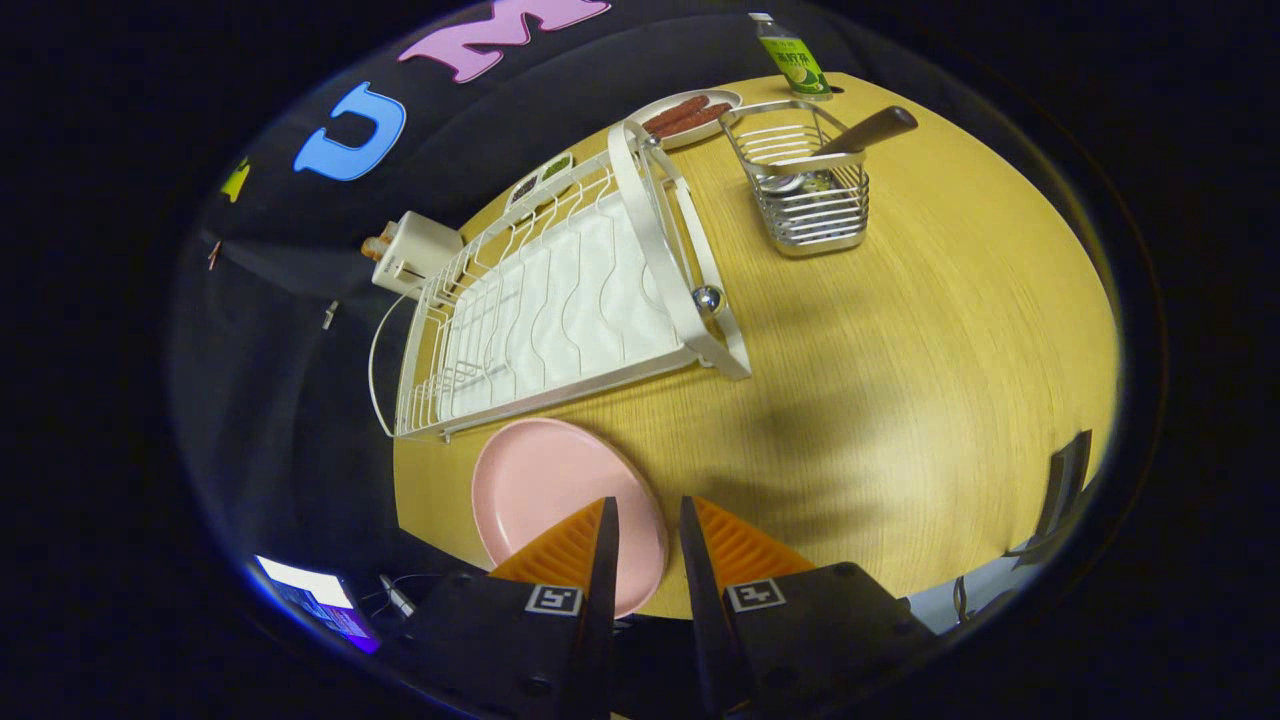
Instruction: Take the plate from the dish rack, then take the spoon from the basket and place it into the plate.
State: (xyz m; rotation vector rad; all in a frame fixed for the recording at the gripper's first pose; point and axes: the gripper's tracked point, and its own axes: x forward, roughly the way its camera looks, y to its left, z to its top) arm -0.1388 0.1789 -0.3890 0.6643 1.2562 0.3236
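Observation:
A pink plate point(545, 490) lies flat on the wooden table point(900, 380), just in front of the white dish rack point(560, 300), whose slots hold nothing. My gripper point(648, 515) hovers over the plate's rim. Its fingers stand a narrow gap apart with nothing pressed between them, and the left fingertip point(600, 530) covers part of the plate. Far beyond the fingers stands a wire basket point(810, 210). The spoon's brown handle point(870, 130) sticks out of it, and its bowl lies inside.
A small plate of sausages point(685, 112) and a green-labelled bottle point(792, 58) stand behind the basket. A white box-like appliance point(415, 255) sits at the rack's far end. A lit screen point(310, 590) and a dark chair back point(1065, 490) flank the table's near edge.

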